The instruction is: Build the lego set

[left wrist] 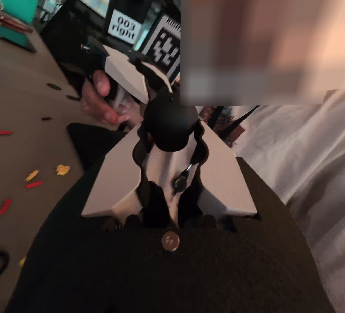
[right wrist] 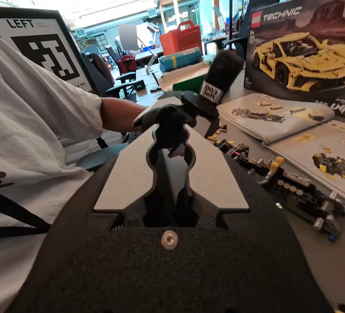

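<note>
My left gripper (left wrist: 169, 136) is shut on a black rounded lego piece (left wrist: 168, 126) held at its tips, up off the table. My right gripper (right wrist: 170, 134) meets it head-on, and its jaws close around the same black piece (right wrist: 168, 126). In the left wrist view the right gripper (left wrist: 168, 87) comes in from the upper left, with a hand on its trigger. The half-built dark chassis (right wrist: 291, 186) with yellow and silver parts lies on the table to the right. The contact between pads and piece is mostly hidden.
Open instruction booklets (right wrist: 276, 117) and the set's box (right wrist: 298, 42) with a yellow car on it lie at the right. Loose red (left wrist: 33, 184) and yellow (left wrist: 63, 169) pieces are scattered on the table (left wrist: 28, 98). The person's white shirt (right wrist: 37, 117) fills the left. The tips of both grippers are at nearly the same place.
</note>
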A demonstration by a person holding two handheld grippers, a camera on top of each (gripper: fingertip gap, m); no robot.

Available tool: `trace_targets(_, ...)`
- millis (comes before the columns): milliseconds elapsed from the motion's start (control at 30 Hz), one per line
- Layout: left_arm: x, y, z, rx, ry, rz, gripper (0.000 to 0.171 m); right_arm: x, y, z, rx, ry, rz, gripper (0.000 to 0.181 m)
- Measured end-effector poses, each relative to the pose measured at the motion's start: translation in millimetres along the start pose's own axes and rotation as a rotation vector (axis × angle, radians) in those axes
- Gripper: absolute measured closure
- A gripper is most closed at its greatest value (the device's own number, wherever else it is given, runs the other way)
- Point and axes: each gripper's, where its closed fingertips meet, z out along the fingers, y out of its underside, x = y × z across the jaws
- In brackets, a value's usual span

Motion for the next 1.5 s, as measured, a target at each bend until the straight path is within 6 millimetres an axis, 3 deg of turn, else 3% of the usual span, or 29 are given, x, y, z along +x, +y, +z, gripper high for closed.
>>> trace_targets(200,-50,44,2,-0.343,-0.361,0.145,0.126,22,31,11,-0.133,0.100,0.086,0.181)
trace_targets(333,-76,45,-11,-0.417,-0.615,0.272,0.127,40,42,3,-0.204,0.201,0.065,0.181)
trace_targets(433,-83,45,-22,-0.486,-0.768,0.421,0.128,34,37,-6,-0.192,0.151,0.003,0.181)
trace_targets(500,-84,45,-28,-0.538,-0.850,0.550,0.128,44,43,-17,-0.224,0.193,-0.090,0.170)
trace_targets(633,-80,51,-30,-0.638,-0.908,0.699,0.131,25,55,-15,-0.218,0.042,-0.109,0.155)
trace_targets(733,-76,52,-31,-0.622,-0.899,0.725,0.143,23,60,-12,-0.211,0.012,-0.137,0.158)
trace_targets(933,-82,70,-37,-0.598,-0.871,0.675,0.143,29,83,-2,-0.258,-0.005,-0.102,0.156)
trace_targets(1067,-88,72,-40,-0.544,-0.885,0.613,0.143,43,89,3,-0.318,0.108,-0.259,0.166)
trace_targets(1167,-96,56,-55,-0.424,-1.028,0.511,0.144,79,88,-4,-0.429,0.384,-0.358,0.175)
trace_targets(1267,-99,41,-60,-0.276,-1.202,0.476,0.121,95,76,-5,-0.403,0.598,-0.398,0.177)
trace_targets(1333,-104,40,-57,-0.260,-1.310,0.505,0.106,95,69,0,-0.338,0.662,-0.362,0.177)
trace_targets(1400,-106,31,-66,-0.224,-1.455,0.552,0.116,92,68,4,-0.294,0.688,-0.314,0.177)
trace_targets(1500,-105,30,-67,-0.162,-1.447,0.502,0.118,85,71,11,-0.300,0.662,-0.304,0.177)
